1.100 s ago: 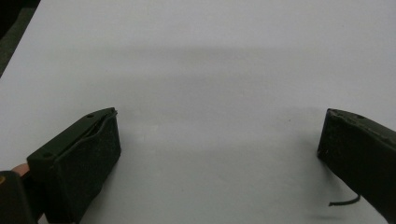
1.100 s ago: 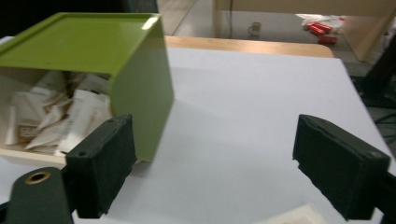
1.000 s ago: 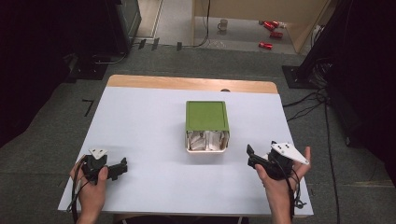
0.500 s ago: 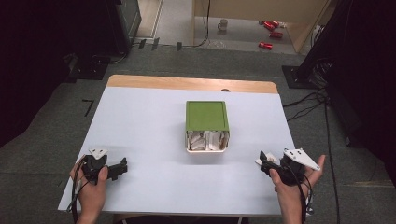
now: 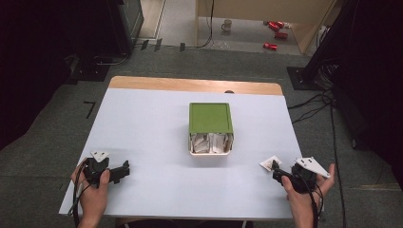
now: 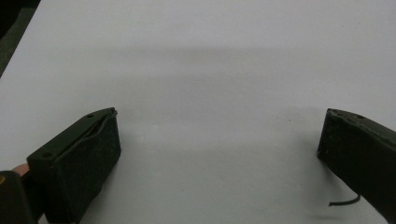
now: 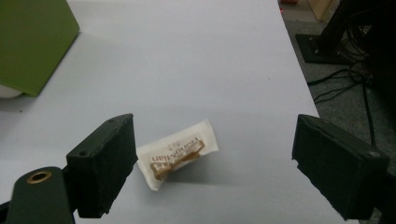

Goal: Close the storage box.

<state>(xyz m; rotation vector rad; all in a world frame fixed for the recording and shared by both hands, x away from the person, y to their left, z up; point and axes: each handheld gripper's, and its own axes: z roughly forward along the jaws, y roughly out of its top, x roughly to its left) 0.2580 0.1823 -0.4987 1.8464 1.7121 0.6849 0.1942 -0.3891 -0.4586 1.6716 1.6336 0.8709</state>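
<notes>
Holding both tools low at the near edge of the desk, you have each hand-held gripper released. Your right hand-held gripper has its jaws spread wide, grasping nothing; a small white snack packet with brown print lies flat on the desk between them, just beside the jaw at the left of the right gripper view, and whether it touches that jaw you cannot tell. In the high view the same packet sits near the desk's right front corner, just ahead of that gripper. Your left hand-held gripper is likewise spread, over bare desk surface. A green-lidded box with white packets showing at its open near side stands mid-desk, well apart from both tools.
</notes>
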